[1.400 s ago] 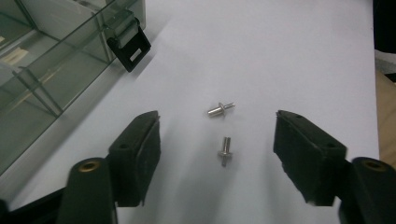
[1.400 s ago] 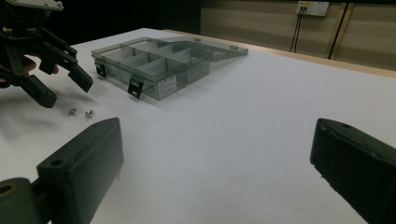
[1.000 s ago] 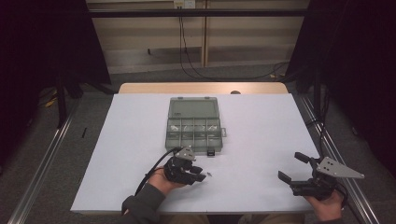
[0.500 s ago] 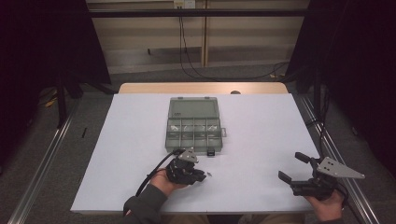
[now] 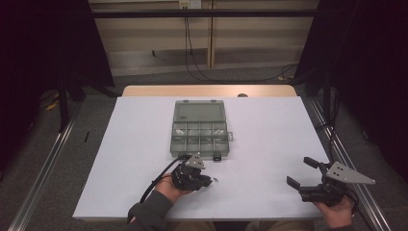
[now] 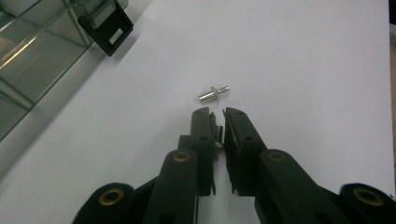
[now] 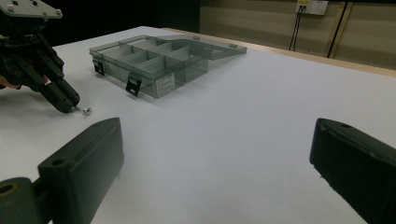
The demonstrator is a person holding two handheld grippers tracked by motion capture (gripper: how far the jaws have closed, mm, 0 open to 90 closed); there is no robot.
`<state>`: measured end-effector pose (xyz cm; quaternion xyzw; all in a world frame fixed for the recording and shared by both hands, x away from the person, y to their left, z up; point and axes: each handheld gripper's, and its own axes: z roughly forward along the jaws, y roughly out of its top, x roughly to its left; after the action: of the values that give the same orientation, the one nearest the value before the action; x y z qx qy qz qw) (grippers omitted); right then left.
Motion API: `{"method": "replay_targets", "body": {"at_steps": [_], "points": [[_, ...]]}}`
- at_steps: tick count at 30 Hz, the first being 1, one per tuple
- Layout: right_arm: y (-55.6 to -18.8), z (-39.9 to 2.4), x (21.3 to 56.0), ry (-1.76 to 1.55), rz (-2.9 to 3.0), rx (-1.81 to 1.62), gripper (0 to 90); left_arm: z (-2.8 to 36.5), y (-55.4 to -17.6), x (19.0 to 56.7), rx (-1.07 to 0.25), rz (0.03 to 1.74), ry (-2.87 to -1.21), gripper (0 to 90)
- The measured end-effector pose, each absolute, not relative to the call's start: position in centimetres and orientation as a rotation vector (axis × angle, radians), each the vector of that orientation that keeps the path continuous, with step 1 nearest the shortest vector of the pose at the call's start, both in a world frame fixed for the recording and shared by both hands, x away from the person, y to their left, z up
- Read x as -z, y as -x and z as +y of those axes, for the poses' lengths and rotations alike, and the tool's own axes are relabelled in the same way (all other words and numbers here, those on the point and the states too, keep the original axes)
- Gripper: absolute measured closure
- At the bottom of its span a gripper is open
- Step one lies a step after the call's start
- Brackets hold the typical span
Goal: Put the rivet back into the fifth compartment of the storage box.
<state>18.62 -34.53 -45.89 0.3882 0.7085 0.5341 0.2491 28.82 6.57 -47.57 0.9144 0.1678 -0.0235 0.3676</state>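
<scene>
- Left tongs (image 6: 215, 114) have just been closing and now stand all but shut; the gap holds at most a thin sliver you cannot make out, and the small metal pin (image 6: 213, 94) is not in it
- Your pin lies flat on the white table (image 5: 269, 144), just past the left tips, near the front latch of the clear compartment box (image 5: 174, 139)
- Right tongs (image 5: 299, 172) are wide open and empty, well apart at the near right edge of the table
- Expect the pin to be very light, stiff and slick; being round, it will likely roll or skitter when nudged
- Take it across the thicker barrel beside the collar, tips low to the table, and close gently
</scene>
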Motion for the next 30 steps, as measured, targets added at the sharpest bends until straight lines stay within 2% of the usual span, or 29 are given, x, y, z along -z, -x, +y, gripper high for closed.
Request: {"method": "replay_targets", "body": {"at_steps": [6, 30], "points": [[-18.6, -34.5, 45.9, -1.055, 1.932, -1.455, 2.7, 6.7, -28.9, 47.4, 0.043, 0.438, -2.35, 82.1], [-18.6, -34.4, 45.9, -1.052, 1.934, -1.454, 2.7, 9.4, -30.7, 45.9, 0.017, 0.567, -2.168, 82.2]]}}
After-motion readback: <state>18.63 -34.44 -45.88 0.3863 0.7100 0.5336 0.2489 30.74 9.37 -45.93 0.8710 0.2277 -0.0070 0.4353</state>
